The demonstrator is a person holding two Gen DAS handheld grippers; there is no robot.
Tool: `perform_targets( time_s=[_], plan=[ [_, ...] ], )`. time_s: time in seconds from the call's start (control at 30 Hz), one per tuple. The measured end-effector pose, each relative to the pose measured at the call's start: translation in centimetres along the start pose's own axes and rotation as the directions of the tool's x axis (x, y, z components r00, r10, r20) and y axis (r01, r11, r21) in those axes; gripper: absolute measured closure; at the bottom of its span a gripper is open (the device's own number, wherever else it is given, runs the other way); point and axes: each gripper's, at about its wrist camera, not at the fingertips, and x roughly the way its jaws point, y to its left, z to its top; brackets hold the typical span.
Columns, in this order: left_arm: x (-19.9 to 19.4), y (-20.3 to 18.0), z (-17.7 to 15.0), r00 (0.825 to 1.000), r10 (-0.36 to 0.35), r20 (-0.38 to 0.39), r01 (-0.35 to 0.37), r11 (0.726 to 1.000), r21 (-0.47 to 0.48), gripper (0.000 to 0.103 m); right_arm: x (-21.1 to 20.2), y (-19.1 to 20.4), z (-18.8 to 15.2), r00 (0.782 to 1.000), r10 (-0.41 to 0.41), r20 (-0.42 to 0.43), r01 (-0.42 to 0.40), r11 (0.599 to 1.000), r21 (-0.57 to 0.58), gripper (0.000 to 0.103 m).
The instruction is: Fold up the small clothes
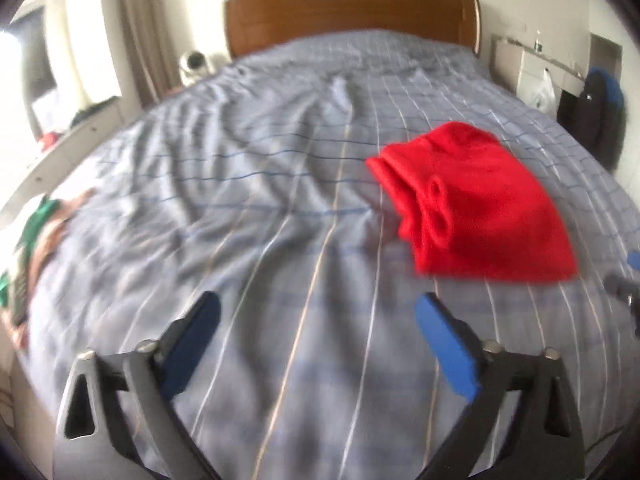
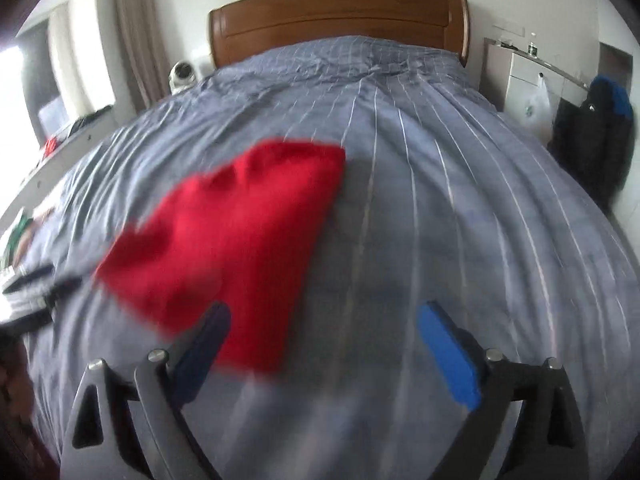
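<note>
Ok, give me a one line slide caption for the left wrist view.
Open left gripper above the striped bedspread, a folded red garment lying ahead to its right.

1. You see a bed (image 2: 440,200) under a wrinkled grey-blue checked cover.
2. A brown wooden headboard (image 2: 340,16) stands against the wall.
3. A beige curtain (image 1: 144,32) hangs left.
4. A dark jacket (image 2: 600,136) hangs right, beside a white cabinet (image 2: 528,76).

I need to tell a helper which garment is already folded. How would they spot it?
Start at the wooden headboard and come down the grey-blue striped bedspread. The folded red fleece garment lies there alone, the only bright red, unlike the green-and-brown clothes at the bed's edge.
</note>
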Motion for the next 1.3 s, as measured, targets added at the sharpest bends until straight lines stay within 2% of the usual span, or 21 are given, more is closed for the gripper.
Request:
perform_targets(
  time_s=[0.13,0.23,0.4,0.5,0.57,0.67,0.73,0.8,0.9,1.07,1.17,1.3],
  plan=[
    [-4.0,-0.9,-2.1,1.0,0.011,0.014,-0.012,0.999,0.047,0.0,-4.6,1.0,-5.3,0.999,-0.04,-0.019,0.039,0.997,-0.062,0.006],
    [-6.8,-1.7,-3.3,1.0,0.004,-0.008,-0.003,0.997,0.079,0.001,-8.6,1.4,-7.9,1.0,-0.008,0.004,0.008,1.0,-0.009,0.001],
    [-10.8,-2.3,-2.5,0.997,-0.048,0.056,0.045,0.997,0.062,0.0,-12.0,3.4,-8.9,0.999,0.048,0.008,-0.048,0.999,0.022,0.001],
    [-12.6,-2.7,-1.9,0.992,-0.03,0.124,0.019,0.996,0.086,0.0,-14.0,4.2,-8.2,0.998,0.047,0.041,-0.048,0.999,0.006,0.001],
    [-13.3,-2.8,-1.7,0.99,-0.035,0.136,0.021,0.995,0.099,0.0,-15.2,4.6,-7.3,0.997,0.047,0.066,-0.048,0.999,0.008,0.001],
    [-13.5,-2.9,-1.7,0.994,-0.044,0.105,0.034,0.994,0.101,0.0,-16.8,5.3,-6.7,0.997,0.022,0.075,-0.019,0.999,-0.027,0.001],
    [-13.2,-2.8,-1.7,0.997,-0.039,0.072,0.034,0.997,0.069,0.0,-17.3,5.5,-6.5,0.997,0.006,0.075,-0.002,0.999,-0.042,0.001],
    [-13.0,-2.8,-1.9,0.999,-0.037,0.019,0.037,0.998,0.045,0.0,-17.4,5.5,-6.7,0.998,0.008,0.058,-0.006,0.999,-0.044,0.001],
    [-12.9,-3.0,-2.0,0.999,-0.043,-0.01,0.044,0.998,0.039,0.0,-17.0,5.5,-7.0,1.0,0.004,0.03,-0.003,0.999,-0.042,0.001],
    [-12.6,-3.1,-2.2,0.998,-0.029,-0.062,0.032,0.998,0.047,0.0,-16.3,5.4,-7.4,1.0,-0.012,0.003,0.012,0.999,-0.034,0.001],
    [-12.9,-3.1,-2.2,0.996,-0.044,-0.076,0.048,0.997,0.056,0.0,-16.3,5.4,-7.5,1.0,-0.012,-0.005,0.012,1.0,-0.021,0.001],
    [-14.8,-3.1,-2.2,0.994,-0.053,-0.098,0.062,0.994,0.091,0.0,-18.0,5.8,-7.0,1.0,0.01,-0.011,-0.01,0.999,-0.031,0.001]
  ],
)
